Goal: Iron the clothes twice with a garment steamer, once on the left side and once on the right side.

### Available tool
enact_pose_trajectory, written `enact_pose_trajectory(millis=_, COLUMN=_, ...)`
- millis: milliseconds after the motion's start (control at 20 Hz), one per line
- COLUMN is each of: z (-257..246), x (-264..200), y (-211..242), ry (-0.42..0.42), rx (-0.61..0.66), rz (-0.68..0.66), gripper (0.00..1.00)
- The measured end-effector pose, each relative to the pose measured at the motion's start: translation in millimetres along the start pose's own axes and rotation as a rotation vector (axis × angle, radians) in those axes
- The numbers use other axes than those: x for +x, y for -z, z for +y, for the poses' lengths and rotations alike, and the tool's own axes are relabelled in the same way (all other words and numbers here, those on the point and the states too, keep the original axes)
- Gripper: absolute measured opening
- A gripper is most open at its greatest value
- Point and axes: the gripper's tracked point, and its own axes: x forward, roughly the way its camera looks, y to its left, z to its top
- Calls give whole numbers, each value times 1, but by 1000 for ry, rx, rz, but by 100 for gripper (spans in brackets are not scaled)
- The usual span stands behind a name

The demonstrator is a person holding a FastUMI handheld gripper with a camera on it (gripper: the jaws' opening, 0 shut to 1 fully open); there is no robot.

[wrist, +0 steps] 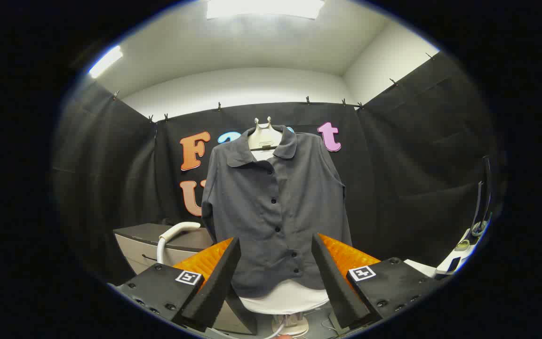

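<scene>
shirt [275, 212] beyond wide-apart, empty tongs [275, 278]

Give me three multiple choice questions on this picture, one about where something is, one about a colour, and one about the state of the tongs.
1. Where is the white hose?
A. On the cabinet beside the shirt
B. Draped over the shirt collar
C. Between the fingers

2. What colour is the shirt?
A. White
B. Dark grey
C. Red

3. How are the tongs?
A. Shut on the shirt
B. Shut on the hose
C. Open, holding nothing

Answers:
1 A, the hose curves up from the cabinet top, next to the shirt's sleeve.
2 B, the buttoned shirt on the white form is dark grey.
3 C, the fingers stand apart with the shirt's hem beyond the gap and nothing between them.
</scene>
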Motion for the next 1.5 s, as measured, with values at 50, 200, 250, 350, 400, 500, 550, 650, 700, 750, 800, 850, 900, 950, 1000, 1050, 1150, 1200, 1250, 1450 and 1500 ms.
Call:
enact_pose_trajectory(millis=50, z=0, x=0, y=0, ry=5, rx=0, rz=-2, gripper=98)
enact_pose_trajectory(millis=200, z=0, x=2, y=0, ry=12, rx=3, rz=-9, gripper=98)
enact_pose_trajectory(millis=250, z=1, x=2, y=1, ry=8, rx=3, rz=-8, gripper=98)
enact_pose_trajectory(millis=350, z=1, x=3, y=1, ry=11, rx=9, rz=-22, gripper=98)
enact_pose_trajectory(millis=400, z=1, x=3, y=1, ry=13, rx=14, rz=-21, gripper=98)
enact_pose_trajectory(millis=500, z=8, x=7, y=7, ry=-2, rx=30, rz=-9, gripper=98)
enact_pose_trajectory(millis=550, z=10, x=8, y=8, ry=-7, rx=36, rz=-6, gripper=98)
enact_pose_trajectory(millis=650, z=7, x=8, y=10, ry=2, rx=41, rz=-5, gripper=98)
enact_pose_trajectory(millis=700, z=6, x=9, y=12, ry=3, rx=44, rz=2, gripper=98)
enact_pose_trajectory(millis=750, z=7, x=9, y=16, ry=2, rx=48, rz=8, gripper=98)
enact_pose_trajectory(millis=800, z=6, x=11, y=19, ry=6, rx=53, rz=12, gripper=98)
enact_pose_trajectory(millis=850, z=3, x=13, y=20, ry=14, rx=58, rz=18, gripper=98)
enact_pose_trajectory(millis=900, z=0, x=14, y=24, ry=22, rx=64, rz=28, gripper=98)
enact_pose_trajectory(millis=950, z=-3, x=14, y=26, ry=30, rx=71, rz=38, gripper=98)
enact_pose_trajectory(millis=1000, z=-5, x=15, y=28, ry=35, rx=79, rz=44, gripper=98)
enact_pose_trajectory(millis=1050, z=-7, x=15, y=28, ry=40, rx=84, rz=46, gripper=98)
enact_pose_trajectory(millis=1150, z=-10, x=15, y=26, ry=49, rx=82, rz=40, gripper=98)
enact_pose_trajectory(millis=1200, z=-12, x=16, y=25, ry=56, rx=74, rz=33, gripper=98)
enact_pose_trajectory(millis=1250, z=-9, x=16, y=22, ry=52, rx=60, rz=29, gripper=98)
enact_pose_trajectory(millis=1450, z=15, x=20, y=16, ry=-5, rx=36, rz=22, gripper=98)
enact_pose_trajectory(millis=1500, z=22, x=24, y=15, ry=-11, rx=43, rz=27, gripper=98)
